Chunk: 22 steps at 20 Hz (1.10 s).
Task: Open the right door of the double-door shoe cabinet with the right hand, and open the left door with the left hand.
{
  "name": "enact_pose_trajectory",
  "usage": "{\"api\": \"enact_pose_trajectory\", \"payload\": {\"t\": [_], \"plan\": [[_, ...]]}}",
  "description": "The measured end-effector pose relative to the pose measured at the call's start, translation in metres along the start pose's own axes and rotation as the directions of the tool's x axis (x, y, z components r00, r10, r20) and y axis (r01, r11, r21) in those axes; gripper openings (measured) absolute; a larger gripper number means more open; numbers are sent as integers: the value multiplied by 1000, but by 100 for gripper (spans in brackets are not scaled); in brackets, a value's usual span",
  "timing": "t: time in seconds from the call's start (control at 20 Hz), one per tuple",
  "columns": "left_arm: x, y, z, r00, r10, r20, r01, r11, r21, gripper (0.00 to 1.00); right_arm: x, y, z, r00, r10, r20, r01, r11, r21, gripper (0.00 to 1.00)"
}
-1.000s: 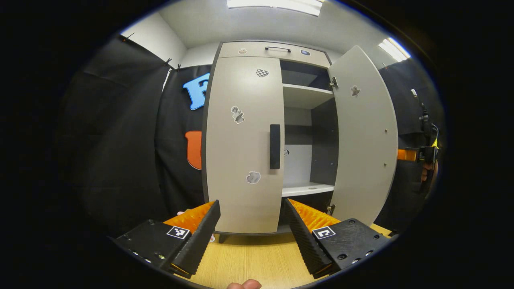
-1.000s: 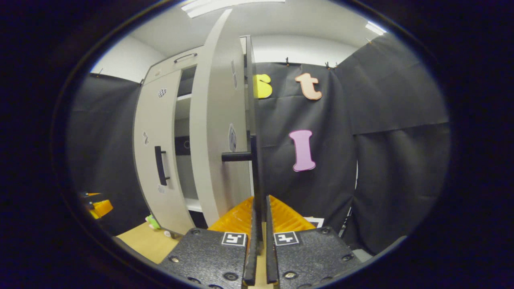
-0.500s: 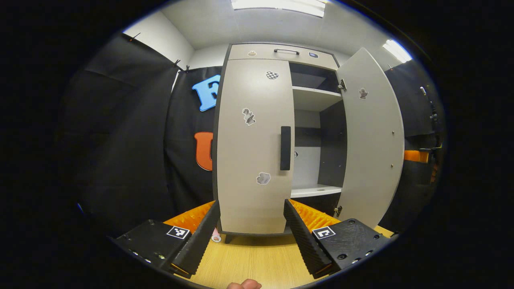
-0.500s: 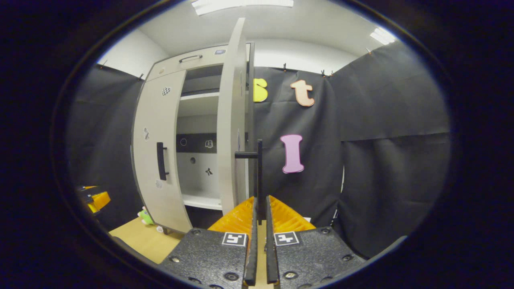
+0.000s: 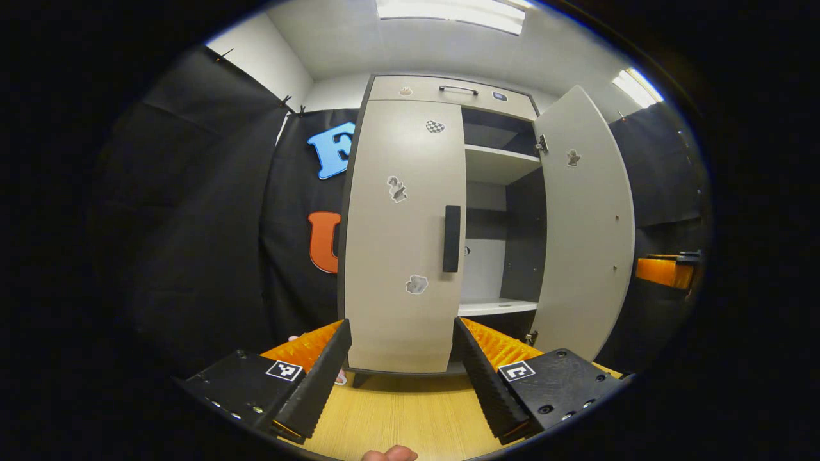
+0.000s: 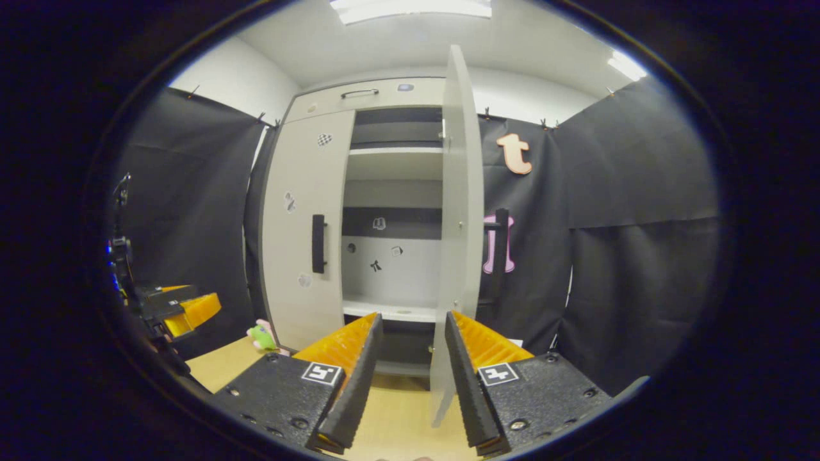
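Your left gripper (image 5: pixel 400 358) is spread wide and holds nothing; it faces the closed left door (image 5: pixel 400 243), whose handle (image 5: pixel 451 238) sits above and ahead, well apart from the fingers. Your right gripper (image 6: pixel 410 358) is also parted and empty, with the right door (image 6: pixel 461 211) swung open, edge-on just ahead between its fingers, its handle (image 6: pixel 501 240) beyond the door.

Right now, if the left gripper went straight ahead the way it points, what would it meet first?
Most likely the closed grey left door of the shoe cabinet: the open left gripper frames its lower part, left of the black vertical handle. Depth is unclear.
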<state>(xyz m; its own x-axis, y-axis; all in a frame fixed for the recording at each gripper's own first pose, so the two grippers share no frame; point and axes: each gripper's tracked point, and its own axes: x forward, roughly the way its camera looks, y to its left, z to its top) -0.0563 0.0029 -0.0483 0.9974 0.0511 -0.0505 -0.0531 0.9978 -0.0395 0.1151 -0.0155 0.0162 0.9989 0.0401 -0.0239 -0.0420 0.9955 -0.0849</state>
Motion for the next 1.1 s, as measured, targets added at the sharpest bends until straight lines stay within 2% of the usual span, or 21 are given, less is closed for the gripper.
{"api": "enact_pose_trajectory", "payload": {"t": [0.15,0.2,0.25,0.35,0.45,0.65,0.8,0.9,0.95,1.0,1.1], "plan": [[-2,-16,4,998,-54,26,55,997,-56,95,3,15,9,998,30,59,-32,999,27,72],[0,-18,5,997,-66,31,68,995,-67,95,5,21,8,997,46,58,-49,998,48,95],[1,-19,7,997,-70,36,72,995,-68,95,5,25,5,997,56,58,-60,995,76,99],[8,-20,8,997,-73,38,75,996,-58,95,5,32,6,996,61,69,-70,987,144,98],[20,-28,16,994,-88,58,91,994,-53,95,3,30,-1,998,45,38,-51,984,170,98],[53,-49,41,982,-138,128,146,988,-57,95,0,20,-6,1000,4,24,-7,992,126,95],[88,-68,46,973,-187,132,194,980,-44,95,-4,28,-7,998,48,30,-51,991,122,95],[115,-73,55,972,-175,156,182,983,-35,95,-6,27,-11,999,45,14,-47,991,124,95],[129,-75,59,974,-164,157,169,985,-18,95,-7,24,-15,999,39,4,-40,992,120,92],[142,-78,61,975,-159,154,161,987,2,95,-8,21,-17,1000,30,-5,-29,993,114,95],[170,-80,67,978,-142,152,141,990,24,95,-9,16,-22,1000,14,-23,-12,994,109,95]]}}
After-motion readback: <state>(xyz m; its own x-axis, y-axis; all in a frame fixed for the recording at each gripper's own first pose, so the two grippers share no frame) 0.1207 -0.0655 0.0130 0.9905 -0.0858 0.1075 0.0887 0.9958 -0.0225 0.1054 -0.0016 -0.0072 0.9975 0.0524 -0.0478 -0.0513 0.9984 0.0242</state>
